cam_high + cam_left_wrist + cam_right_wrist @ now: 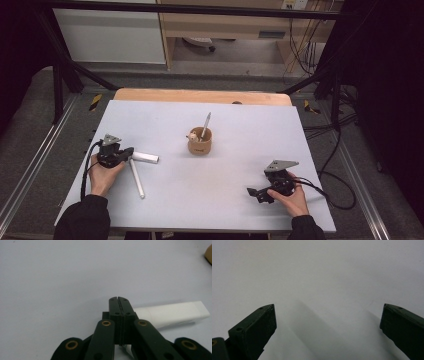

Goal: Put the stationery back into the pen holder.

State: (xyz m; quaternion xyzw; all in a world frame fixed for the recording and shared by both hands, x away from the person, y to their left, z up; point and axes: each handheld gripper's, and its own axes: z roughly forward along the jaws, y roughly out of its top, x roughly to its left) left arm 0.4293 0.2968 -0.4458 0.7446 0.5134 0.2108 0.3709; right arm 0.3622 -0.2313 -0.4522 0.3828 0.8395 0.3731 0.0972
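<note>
On the left side of the pale grey table [165, 200], my left gripper [129, 152] sits low over the surface, and its jaws are pressed flat together with no gap between them. Just past their tips lies a white tube [145, 157], a short, squarish-ended piece, matte and plain, stretched out flat on the table; in the left gripper view the same tube [175, 313] runs off to the right from behind my closed jaws, its far end cut square. Whether the jaw tips actually touch it or only stand just in front of it I cannot tell, since the jaws hide that end. A second white piece, a longer and thinner rod [137, 178], lies flat just beside the gripper and slants toward my side of the table. Near the middle of the table, well apart from both of my hands, stands a small wooden cup [200, 142] with a grey pen [205, 125] leaning up out of it. Over on the right, my right gripper [254, 193] rests near the front edge, its jaws spread wide with nothing but bare table between them.
</note>
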